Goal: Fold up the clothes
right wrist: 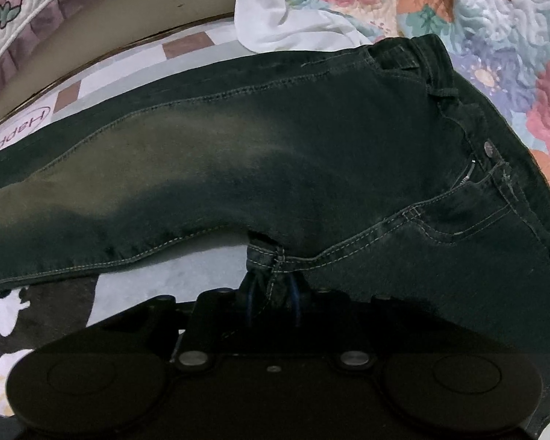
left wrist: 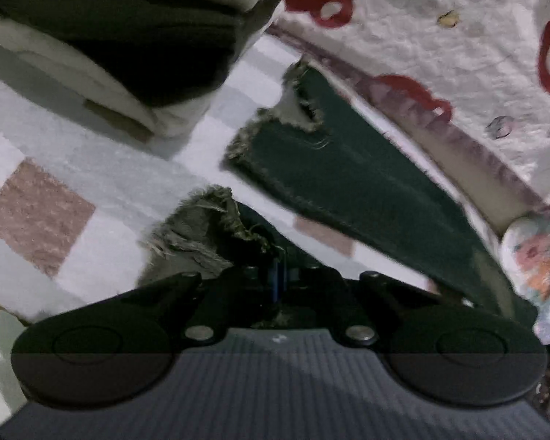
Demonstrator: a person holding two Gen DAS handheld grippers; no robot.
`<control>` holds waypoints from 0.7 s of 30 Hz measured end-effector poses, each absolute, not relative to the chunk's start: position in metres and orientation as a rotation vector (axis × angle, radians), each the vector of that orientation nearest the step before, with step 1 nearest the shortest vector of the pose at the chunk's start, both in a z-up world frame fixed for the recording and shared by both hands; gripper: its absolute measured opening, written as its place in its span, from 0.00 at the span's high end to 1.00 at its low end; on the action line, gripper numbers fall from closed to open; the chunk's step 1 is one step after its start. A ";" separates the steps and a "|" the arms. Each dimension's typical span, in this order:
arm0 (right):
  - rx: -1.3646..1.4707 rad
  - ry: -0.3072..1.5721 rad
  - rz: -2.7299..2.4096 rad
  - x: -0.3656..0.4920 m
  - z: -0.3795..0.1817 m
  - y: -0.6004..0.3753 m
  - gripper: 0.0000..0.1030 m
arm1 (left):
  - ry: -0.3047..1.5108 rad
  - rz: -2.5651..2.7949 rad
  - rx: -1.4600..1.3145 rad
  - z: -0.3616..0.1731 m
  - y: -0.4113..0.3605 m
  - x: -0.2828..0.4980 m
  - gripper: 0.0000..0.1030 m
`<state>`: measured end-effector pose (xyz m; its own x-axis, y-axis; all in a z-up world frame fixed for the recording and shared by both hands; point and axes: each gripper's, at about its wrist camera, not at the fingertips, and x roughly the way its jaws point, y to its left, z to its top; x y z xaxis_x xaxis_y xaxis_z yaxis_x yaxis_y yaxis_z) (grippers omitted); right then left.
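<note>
Left wrist view: we look forward and down along left gripper, very near frayed hem of dark jeans, facing folded pile across checked bed cover.

Right wrist view: we look steeply down along right gripper, close over jeans' crotch seam, floral quilt beyond.

Shared by both: jeans, checked cover, floral quilt.

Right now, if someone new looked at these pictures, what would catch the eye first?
The dark jeans spread across the checked bed cover, waistband toward the flowered quilt. The right gripper has its jaws pinched on the crotch seam. The left gripper is shut on a frayed leg hem, near a folded pile.
</note>
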<state>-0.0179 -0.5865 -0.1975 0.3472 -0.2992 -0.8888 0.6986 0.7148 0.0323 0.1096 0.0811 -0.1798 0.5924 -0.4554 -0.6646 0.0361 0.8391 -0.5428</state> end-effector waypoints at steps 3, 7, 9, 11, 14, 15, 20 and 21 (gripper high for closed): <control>0.453 1.020 -0.674 -0.019 -0.197 -0.585 0.78 | 0.877 -0.347 -0.563 -0.176 0.083 0.102 0.98; 0.465 1.012 -0.672 -0.022 -0.197 -0.586 0.78 | 0.935 -0.324 -0.591 -0.184 0.083 0.112 0.91; 0.473 1.008 -0.671 -0.023 -0.197 -0.586 0.78 | 0.968 -0.292 -0.628 -0.194 0.085 0.120 0.66; 0.473 1.006 -0.664 -0.023 -0.198 -0.587 0.78 | 0.980 -0.283 -0.696 -0.203 0.088 0.128 0.49; 0.477 0.999 -0.656 -0.025 -0.198 -0.589 0.78 | 0.987 -0.311 -0.727 -0.208 0.087 0.139 0.48; 0.481 0.993 -0.657 -0.025 -0.198 -0.590 0.76 | 0.990 -0.321 -0.702 -0.207 0.085 0.140 0.55; 0.501 0.954 -0.647 -0.024 -0.200 -0.586 0.50 | 0.884 -0.318 -0.460 -0.181 0.072 0.120 0.99; 0.464 0.965 -0.656 -0.022 -0.199 -0.583 0.58 | 0.830 -0.313 -0.429 -0.170 0.072 0.112 0.99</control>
<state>-0.0219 -0.5834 -0.1994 0.4038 -0.3007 -0.8640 0.6929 0.7172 0.0743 0.1120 0.0718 -0.1703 0.6371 -0.4288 -0.6405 0.1006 0.8701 -0.4824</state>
